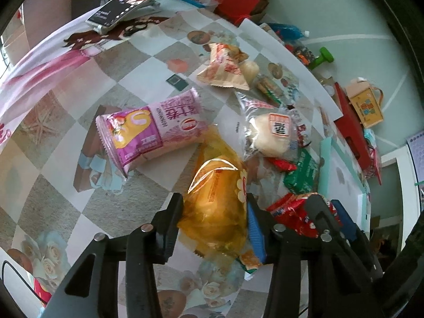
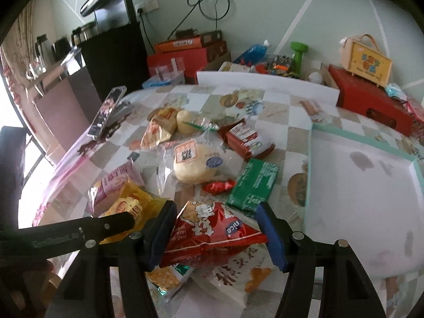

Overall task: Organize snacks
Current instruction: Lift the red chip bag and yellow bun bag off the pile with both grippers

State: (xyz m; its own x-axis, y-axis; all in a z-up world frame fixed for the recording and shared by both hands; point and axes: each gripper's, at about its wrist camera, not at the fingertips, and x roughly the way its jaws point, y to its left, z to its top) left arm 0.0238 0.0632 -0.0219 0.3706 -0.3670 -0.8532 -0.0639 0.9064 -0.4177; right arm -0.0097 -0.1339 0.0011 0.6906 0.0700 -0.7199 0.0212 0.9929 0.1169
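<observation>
The word "nice" is printed upside down in a blue oval on the red snack bag (image 2: 214,232) near the table's front edge. A large "U" is shown on the pink snack packet (image 1: 151,129). Other package print is unreadable.

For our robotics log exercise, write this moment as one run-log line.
left gripper: around yellow bread packet | right gripper: open around red snack bag | white tray: empty

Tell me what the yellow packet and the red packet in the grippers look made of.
Yellow packet: thin translucent plastic film, glossy; contents show through, creases glint. Red packet: opaque printed film, probably foil-lined plastic; shiny wrinkles, crimped edge.
</observation>
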